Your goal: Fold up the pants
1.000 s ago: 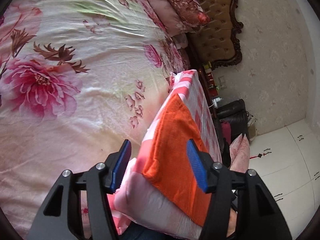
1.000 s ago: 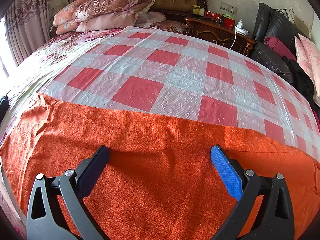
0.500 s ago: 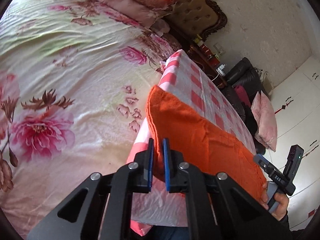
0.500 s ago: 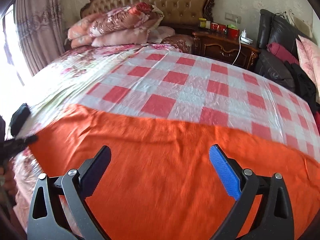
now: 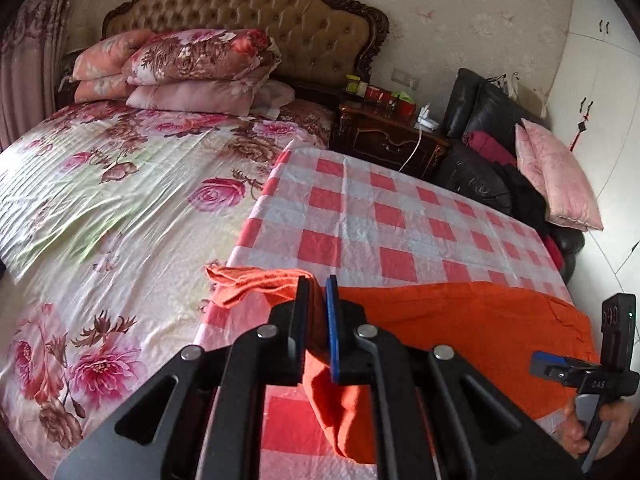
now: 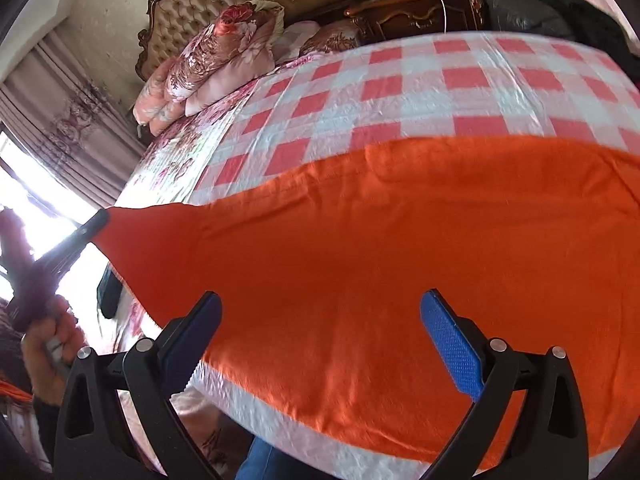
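Since the earlier frame the left hand-held gripper has closed from wide open onto the left end of the orange knit pants and lifted it, and its view has swung from the bed's side to face the headboard.

Floral-print bed, biggest item, fills the left of the left wrist view, with a red-and-white checked plastic sheet spread over its right part. Pants lie flat across the near edge of that sheet. Their left end is pulled to a taut point off the sheet, pinched between the left gripper's pads. Right hand-held gripper is wide open, hanging over the middle of the pants; nothing sits between its blue pads, and whether they touch the cloth I can't tell.
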The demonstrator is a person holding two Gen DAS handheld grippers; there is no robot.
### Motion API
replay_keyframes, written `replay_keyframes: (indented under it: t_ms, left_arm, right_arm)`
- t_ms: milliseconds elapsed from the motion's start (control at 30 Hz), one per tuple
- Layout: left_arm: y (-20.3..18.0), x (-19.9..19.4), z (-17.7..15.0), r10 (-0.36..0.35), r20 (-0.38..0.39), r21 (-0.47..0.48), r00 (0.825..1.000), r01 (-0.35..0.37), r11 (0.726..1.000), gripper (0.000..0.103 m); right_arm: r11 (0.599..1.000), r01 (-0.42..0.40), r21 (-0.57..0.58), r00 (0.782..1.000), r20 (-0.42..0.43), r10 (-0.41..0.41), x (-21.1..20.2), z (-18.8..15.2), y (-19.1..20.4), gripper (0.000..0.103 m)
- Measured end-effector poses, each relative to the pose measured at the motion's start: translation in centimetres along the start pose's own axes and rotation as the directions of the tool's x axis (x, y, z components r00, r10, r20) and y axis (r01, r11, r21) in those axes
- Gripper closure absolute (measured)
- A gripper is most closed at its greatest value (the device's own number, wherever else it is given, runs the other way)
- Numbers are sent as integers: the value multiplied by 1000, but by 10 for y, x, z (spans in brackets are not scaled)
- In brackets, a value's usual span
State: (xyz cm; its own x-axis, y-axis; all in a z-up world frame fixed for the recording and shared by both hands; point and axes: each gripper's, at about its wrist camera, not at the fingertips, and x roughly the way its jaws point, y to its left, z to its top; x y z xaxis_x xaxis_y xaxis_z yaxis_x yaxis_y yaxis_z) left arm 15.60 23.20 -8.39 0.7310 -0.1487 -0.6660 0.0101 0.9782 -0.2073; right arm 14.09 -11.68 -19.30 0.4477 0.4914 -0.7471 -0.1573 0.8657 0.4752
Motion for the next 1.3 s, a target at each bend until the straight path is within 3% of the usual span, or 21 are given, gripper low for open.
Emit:
replay_keyframes:
  t_ms: [67, 200, 300, 400, 533, 567, 600, 700, 900, 1100, 1300]
  left_arm:
    - [-4, 0, 0, -3, -4, 6, 1000, 3, 1000, 95]
    - [-42, 0, -1, 73, 4, 106, 997, -73, 992, 95]
    - [-110, 11, -13, 137, 20, 288, 990, -137, 948, 95]
    - [-201, 31, -57, 167, 44, 533, 985, -164, 830, 95]
    - [-290, 57, -149, 169, 89, 757, 982, -177, 629, 95]
    - [-301, 62, -170, 171, 100, 787, 980, -183, 589, 95]
    - [-306, 65, -183, 166, 93, 799, 982, -173, 576, 95]
    - [-312, 68, -212, 165, 101, 800, 981, -179, 572, 95]
    - [-299, 59, -207, 136, 139, 753, 981, -194, 629, 95]
    - [-293, 44, -199, 115, 150, 727, 982, -188, 660, 95]
    - [-285, 29, -189, 100, 160, 703, 982, -184, 687, 95]
  right_arm:
    - [999, -26, 32, 1000, -9, 26, 0, 0, -10, 6]
    - [992, -78, 96, 997, 9, 78, -10, 11, -24, 6]
    - [985, -107, 133, 993, 61, 99, -31, 20, -39, 6]
    - [970, -90, 225, 988, 145, 58, -63, 28, -74, 6]
    - [950, -51, 309, 986, 166, -1, -89, 26, -118, 6]
    - [947, -43, 320, 988, 154, -7, -91, 24, -126, 6]
    - [945, -37, 324, 990, 141, -10, -92, 20, -132, 6]
    - [944, -35, 328, 995, 95, 4, -85, 10, -141, 6]
    - [945, -128, 302, 991, 8, 132, -50, 17, -121, 6]
    - [945, -198, 259, 964, -120, 235, 0, 39, -80, 6]
    - [943, -228, 243, 934, -219, 282, 36, 50, -46, 18]
